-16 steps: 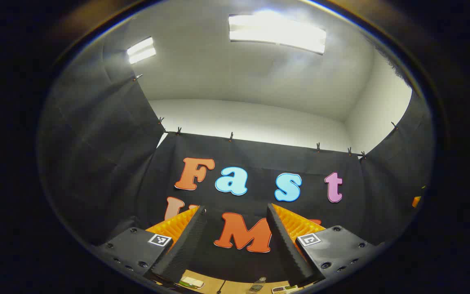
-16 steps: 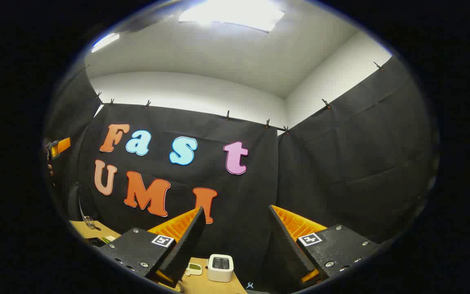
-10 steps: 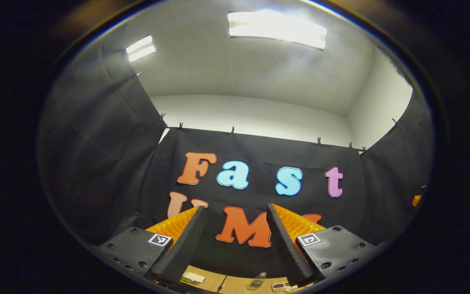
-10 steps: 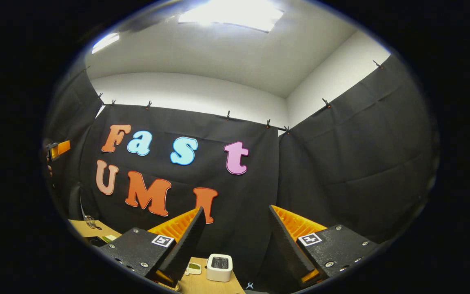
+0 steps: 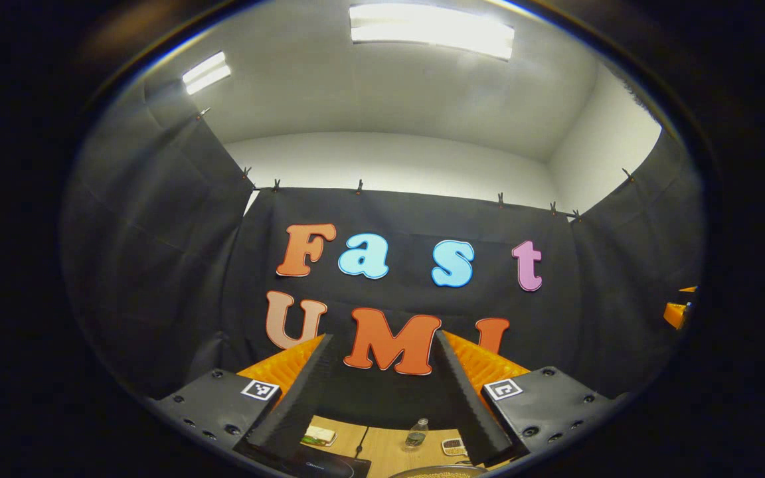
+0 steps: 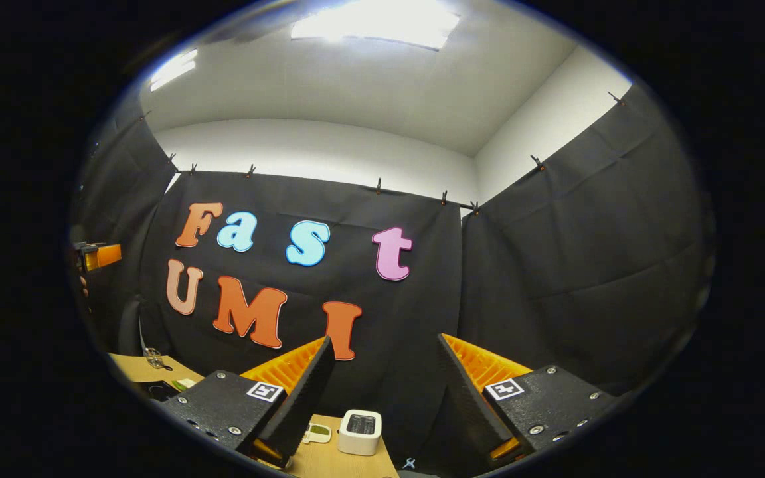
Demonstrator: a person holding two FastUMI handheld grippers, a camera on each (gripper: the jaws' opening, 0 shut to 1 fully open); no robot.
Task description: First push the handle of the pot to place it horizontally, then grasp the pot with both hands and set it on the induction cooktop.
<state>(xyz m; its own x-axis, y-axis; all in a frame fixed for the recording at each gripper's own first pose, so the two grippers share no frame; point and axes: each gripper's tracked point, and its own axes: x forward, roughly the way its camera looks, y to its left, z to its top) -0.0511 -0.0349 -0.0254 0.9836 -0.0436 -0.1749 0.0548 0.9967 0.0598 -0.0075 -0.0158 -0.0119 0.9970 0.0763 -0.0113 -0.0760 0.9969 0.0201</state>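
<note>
Cloth walls and ceiling lights are faced by both tools, which are tilted upward. The left tool [image 5: 382, 392] is held with its fingers spread wide apart and nothing between them. Below and between its fingertips, a strip of wooden worktop [image 5: 382, 451] is seen. On it, a dark cooktop [image 5: 323, 467] lies just beneath the left finger, and a curved metallic rim (presumably the pot [image 5: 439, 472], though too little is shown to be sure) is caught at the very bottom, under the right finger. Farther off between the fingers, a small bottle [image 5: 416, 433] is stood upright, with a flat packet [image 5: 319, 435] to its left and a small device [image 5: 452, 446] to its right. At the far right edge of this view, part of the other tool is glimpsed.

The right tool [image 6: 382, 398] is likewise held wide open and empty. Between its fingers, a white boxy device [image 6: 360, 431] is set on the worktop [image 6: 329, 461], with a small green-faced item [image 6: 317, 433] just left of it. At the far left edge of the right gripper view, part of the left tool and a hand [image 6: 83, 284] are seen.
</note>
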